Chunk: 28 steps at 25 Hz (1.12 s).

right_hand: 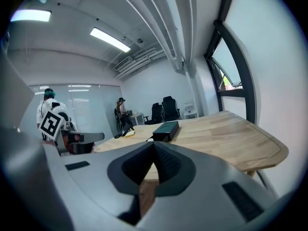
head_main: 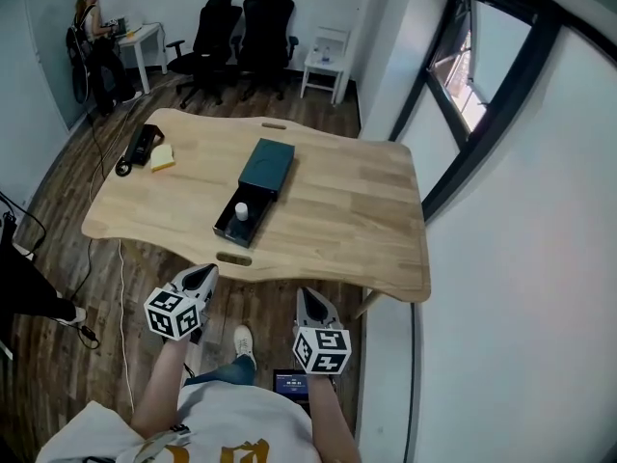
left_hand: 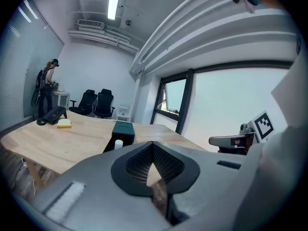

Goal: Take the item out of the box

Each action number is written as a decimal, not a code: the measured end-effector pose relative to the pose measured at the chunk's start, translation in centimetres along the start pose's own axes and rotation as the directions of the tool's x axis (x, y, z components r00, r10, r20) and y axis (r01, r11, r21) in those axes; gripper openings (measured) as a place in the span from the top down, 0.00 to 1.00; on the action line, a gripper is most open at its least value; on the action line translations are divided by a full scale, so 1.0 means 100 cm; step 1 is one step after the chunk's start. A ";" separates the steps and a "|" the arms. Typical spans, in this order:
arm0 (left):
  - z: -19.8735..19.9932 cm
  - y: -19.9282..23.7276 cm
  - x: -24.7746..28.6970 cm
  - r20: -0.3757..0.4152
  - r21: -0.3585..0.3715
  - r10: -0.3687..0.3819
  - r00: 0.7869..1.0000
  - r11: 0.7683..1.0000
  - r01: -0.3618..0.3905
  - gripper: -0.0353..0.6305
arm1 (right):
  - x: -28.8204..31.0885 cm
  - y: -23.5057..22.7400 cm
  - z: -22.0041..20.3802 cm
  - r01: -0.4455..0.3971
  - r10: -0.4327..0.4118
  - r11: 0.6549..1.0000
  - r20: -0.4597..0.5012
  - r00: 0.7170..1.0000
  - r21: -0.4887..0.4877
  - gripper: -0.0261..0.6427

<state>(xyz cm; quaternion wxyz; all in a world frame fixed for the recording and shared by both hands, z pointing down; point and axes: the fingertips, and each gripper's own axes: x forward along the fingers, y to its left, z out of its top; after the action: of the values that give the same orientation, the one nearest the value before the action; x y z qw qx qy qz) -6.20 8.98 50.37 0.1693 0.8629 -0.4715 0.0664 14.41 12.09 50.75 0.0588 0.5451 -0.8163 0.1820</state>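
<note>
A dark teal box lies on the wooden table, its black drawer pulled out toward me. A small white item sits in that drawer. Both grippers hang below the table's near edge, well short of the box. My left gripper is shut with nothing in it, and so is my right gripper. In the left gripper view the shut jaws point at the box and the white item. From the right gripper the box shows far off.
A black device and a yellow pad lie at the table's far left. Black office chairs and a white side table stand behind. A person stands at a desk far left. A window wall runs along the right.
</note>
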 end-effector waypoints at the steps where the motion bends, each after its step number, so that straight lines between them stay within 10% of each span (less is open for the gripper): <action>1: 0.007 0.008 0.013 0.007 0.005 -0.009 1.000 1.000 0.009 0.94 | 0.014 -0.004 0.008 0.004 -0.004 1.000 0.015 1.000 0.001 0.95; 8: 0.064 0.084 0.105 0.006 0.112 -0.023 1.000 0.994 0.022 0.94 | 0.116 -0.021 0.079 0.111 -0.091 0.984 0.142 0.986 -0.139 0.95; 28: 0.103 0.167 0.183 0.047 0.021 -0.069 0.997 0.997 0.068 0.94 | 0.224 -0.021 0.084 0.127 -0.121 0.984 0.054 0.991 -0.129 0.95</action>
<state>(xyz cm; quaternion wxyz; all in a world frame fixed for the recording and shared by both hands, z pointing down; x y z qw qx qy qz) -10.65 -17.44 49.64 0.1516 0.8815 -0.4449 0.0446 8.20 -11.11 50.04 0.0870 0.5939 -0.7921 0.1110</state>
